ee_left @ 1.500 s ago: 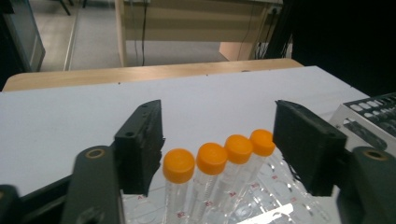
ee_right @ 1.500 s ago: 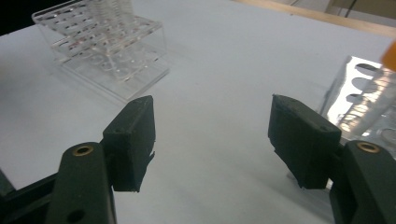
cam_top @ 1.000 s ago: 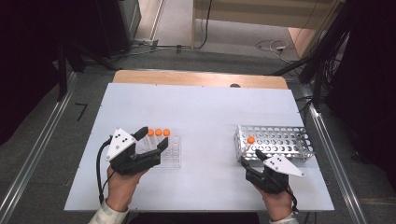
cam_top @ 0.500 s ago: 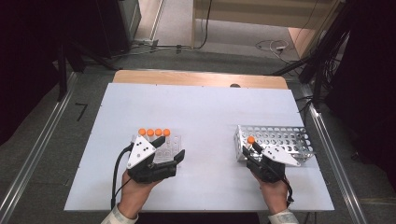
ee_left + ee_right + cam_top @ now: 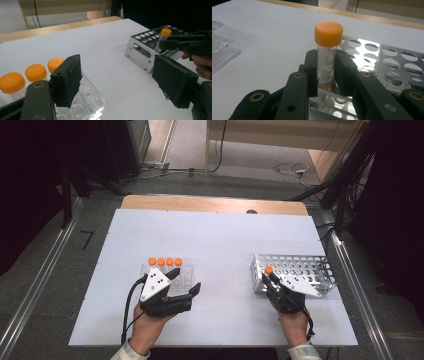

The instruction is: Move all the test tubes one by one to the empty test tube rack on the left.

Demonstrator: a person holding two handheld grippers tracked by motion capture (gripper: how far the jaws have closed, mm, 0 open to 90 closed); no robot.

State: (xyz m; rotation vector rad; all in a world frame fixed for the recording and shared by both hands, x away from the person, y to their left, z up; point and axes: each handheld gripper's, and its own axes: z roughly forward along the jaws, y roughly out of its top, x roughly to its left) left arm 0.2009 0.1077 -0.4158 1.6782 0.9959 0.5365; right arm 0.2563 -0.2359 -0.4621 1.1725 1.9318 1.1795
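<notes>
We see the right gripper [image 5: 325, 75] closed on an orange-capped tube [image 5: 327, 56] that stands upright in a corner hole of the metal rack [image 5: 300, 270], at about 4 o'clock on the white table [image 5: 220, 240]; its jaws have just been closing, and the pads now press the clear wall on both sides, below the cap. To do this step well, we judge that the tube should travel straight along its own axis, the grip kept off the cap and the rack left unmoved, so the tip does not bind in the hole. The right hand [image 5: 295, 325] enters from 6 o'clock with the gripper reaching level toward the rack's near corner. The left gripper [image 5: 181, 282] holds nothing, its jaws standing apart, hovering at about 7 o'clock over the clear plastic tray [image 5: 85, 107], beside the row of orange-capped tubes [image 5: 165, 262].
</notes>
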